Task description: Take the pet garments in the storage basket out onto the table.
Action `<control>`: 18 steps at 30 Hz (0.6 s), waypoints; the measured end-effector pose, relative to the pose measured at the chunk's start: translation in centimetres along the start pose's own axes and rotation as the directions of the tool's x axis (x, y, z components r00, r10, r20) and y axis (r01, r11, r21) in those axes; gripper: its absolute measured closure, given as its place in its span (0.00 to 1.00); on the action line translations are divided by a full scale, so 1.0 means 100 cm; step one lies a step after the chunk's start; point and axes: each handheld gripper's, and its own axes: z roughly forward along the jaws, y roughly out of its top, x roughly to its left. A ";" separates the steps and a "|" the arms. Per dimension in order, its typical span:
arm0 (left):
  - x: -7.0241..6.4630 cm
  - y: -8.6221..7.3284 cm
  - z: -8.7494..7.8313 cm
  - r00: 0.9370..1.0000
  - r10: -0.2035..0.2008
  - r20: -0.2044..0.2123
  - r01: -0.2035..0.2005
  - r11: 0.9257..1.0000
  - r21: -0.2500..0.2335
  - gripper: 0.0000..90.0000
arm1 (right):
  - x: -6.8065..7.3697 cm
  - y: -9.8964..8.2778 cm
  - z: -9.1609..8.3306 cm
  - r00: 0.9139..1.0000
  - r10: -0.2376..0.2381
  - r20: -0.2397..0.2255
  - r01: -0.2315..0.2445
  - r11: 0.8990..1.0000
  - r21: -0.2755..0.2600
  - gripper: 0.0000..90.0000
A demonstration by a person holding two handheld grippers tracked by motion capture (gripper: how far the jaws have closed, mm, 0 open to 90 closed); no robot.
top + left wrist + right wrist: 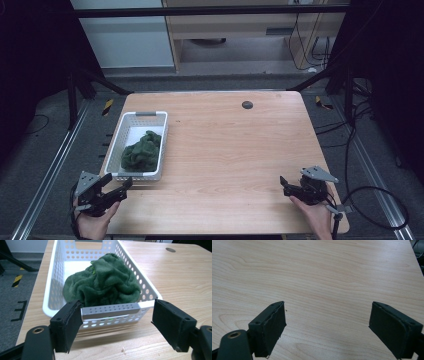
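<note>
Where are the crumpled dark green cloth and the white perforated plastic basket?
Crumpled dark green cloth (105,285), left gripper view, middle of its folds.
White perforated plastic basket (162,145), high view, right side wall.

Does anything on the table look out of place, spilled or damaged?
Nothing stands out. The green towel lies crumpled inside the white basket, which stands upright on the table. Both grippers are open and hold nothing.

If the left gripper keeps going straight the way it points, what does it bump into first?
Probably the near wall of the white basket, which sits right ahead of the open left gripper; the green cloth lies behind that wall.
</note>
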 end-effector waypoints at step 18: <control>0.000 0.030 0.005 0.999 0.034 0.035 -0.034 0.999 -0.003 0.25 | 0.000 0.001 0.001 1.000 -0.006 0.000 0.006 1.000 0.000 0.15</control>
